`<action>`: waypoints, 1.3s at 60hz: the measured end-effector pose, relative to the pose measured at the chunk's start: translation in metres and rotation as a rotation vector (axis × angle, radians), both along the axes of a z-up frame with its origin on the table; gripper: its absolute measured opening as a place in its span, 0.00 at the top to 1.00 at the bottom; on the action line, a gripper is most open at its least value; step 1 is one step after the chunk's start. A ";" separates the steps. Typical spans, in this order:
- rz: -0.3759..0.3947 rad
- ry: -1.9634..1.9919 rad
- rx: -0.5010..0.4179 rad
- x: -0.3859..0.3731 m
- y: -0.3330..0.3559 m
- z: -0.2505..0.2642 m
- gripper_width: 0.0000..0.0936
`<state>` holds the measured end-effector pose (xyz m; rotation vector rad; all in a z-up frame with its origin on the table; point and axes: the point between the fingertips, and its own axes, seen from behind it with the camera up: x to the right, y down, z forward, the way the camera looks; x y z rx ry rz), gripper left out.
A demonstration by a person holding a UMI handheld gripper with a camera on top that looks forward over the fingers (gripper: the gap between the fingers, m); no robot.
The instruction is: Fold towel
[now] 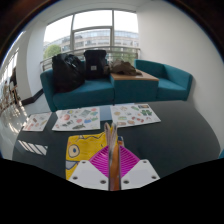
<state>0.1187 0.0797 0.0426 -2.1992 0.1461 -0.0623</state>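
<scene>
From the gripper view, the gripper (113, 172) sat low over a dark table (180, 125), its 2 fingers (93, 173) drawn close together, the pink pads facing inward with only a thin strip of something orange and upright caught between them. That strip rose from a towel (88, 152), a yellow cloth with pink and pale printed shapes, which lay on the near part of the table just ahead of and slightly left of the fingers; its right edge appeared lifted into the pinch, though the exact contact was hard to make out. Farther along the table, 3 printed mats lay flat in a row: a small one (37, 121) at the far left, a wider one (78, 119) in the middle, and another (133, 114) to the right, each white with scattered coloured pictures. A small striped card (32, 147) rested near the table's left edge. Beyond the table stood a teal sofa (95, 92) running along the far wall and turning into a second section on the right (170, 80). 2 dark bags (70, 70) sat on the sofa's left and middle cushions, and a low wooden table (130, 72) with a brownish object on it filled the corner between the sofa sections. Large windows (95, 30) behind the sofa showed a bright building outside.
</scene>
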 end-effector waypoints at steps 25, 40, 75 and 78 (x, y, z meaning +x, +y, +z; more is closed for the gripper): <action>0.002 -0.002 0.145 0.029 -0.044 0.092 0.13; 0.082 0.018 0.215 -0.039 -0.146 0.150 0.12; 0.196 0.044 0.249 -0.119 -0.279 0.173 0.12; 0.201 0.040 0.244 -0.120 -0.283 0.172 0.12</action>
